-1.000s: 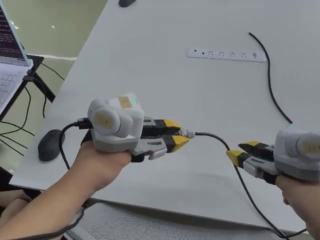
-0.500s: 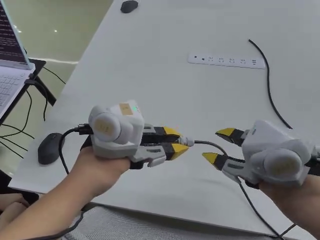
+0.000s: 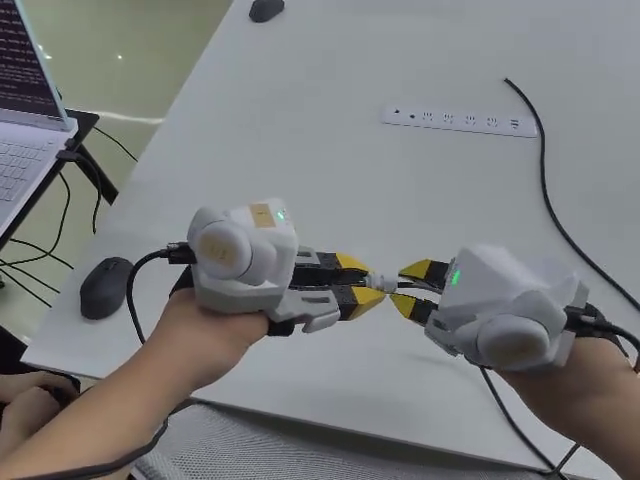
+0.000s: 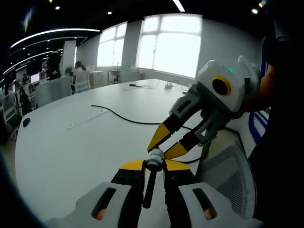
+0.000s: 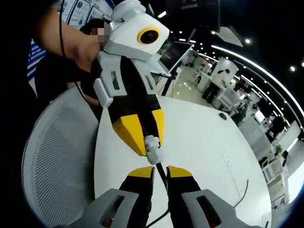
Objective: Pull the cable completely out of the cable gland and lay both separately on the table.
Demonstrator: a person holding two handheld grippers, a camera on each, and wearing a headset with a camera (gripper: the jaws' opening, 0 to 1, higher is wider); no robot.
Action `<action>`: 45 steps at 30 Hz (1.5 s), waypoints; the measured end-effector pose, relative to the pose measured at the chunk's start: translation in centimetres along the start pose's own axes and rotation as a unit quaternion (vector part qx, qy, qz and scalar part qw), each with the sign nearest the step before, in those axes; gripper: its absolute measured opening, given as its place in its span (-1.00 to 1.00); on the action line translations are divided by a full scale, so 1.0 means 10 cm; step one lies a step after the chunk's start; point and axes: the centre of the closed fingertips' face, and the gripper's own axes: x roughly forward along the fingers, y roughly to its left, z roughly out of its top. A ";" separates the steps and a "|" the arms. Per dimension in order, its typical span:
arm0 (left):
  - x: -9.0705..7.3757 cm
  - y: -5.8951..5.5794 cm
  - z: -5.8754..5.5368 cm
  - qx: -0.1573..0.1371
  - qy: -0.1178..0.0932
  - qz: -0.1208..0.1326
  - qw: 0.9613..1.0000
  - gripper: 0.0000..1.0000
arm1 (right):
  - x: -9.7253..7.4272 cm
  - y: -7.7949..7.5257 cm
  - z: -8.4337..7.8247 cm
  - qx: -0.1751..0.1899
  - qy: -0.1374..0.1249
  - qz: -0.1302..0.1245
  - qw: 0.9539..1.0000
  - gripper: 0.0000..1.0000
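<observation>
Yellow-tipped jaws of my left gripper (image 3: 365, 282) clamp the gland (image 3: 378, 284), centre frame. My right gripper (image 3: 408, 288) straddles the cable (image 5: 161, 172) just beside it; whether it pinches, I cannot tell. Nothing is pulled free or laid down. The table (image 3: 330, 150) edge lies below, with open room toward the power strip (image 3: 455, 120).

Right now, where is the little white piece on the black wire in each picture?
Head view: the white piece is mid-picture, between the facing yellow tips.
Left gripper view: the white piece is low centre, pinched by the left gripper.
Right gripper view: the white piece is near the centre, just above the right gripper.
Shared landmark: the white table.
</observation>
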 end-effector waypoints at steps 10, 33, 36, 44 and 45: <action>-0.03 -0.03 -0.04 -0.003 0.005 0.004 1.000 -0.71 | 0.00 0.05 0.00 0.010 -0.010 0.007 1.000 -0.98; 0.02 -0.04 0.03 0.001 -0.002 0.008 1.000 -0.71 | -0.08 -0.06 -0.42 0.169 0.013 -0.005 0.986 -1.00; 0.01 -0.03 0.05 0.003 -0.003 0.011 1.000 -0.71 | -0.08 -0.07 -0.52 0.218 0.019 -0.008 0.976 -1.00; -0.01 -0.03 0.04 -0.002 -0.004 0.011 1.000 -0.71 | -0.12 -0.03 -0.75 0.267 0.035 -0.013 0.963 -1.00; -0.01 -0.03 0.04 -0.001 -0.004 0.011 1.000 -0.70 | -0.12 -0.02 -0.77 0.267 0.035 -0.014 0.963 -1.00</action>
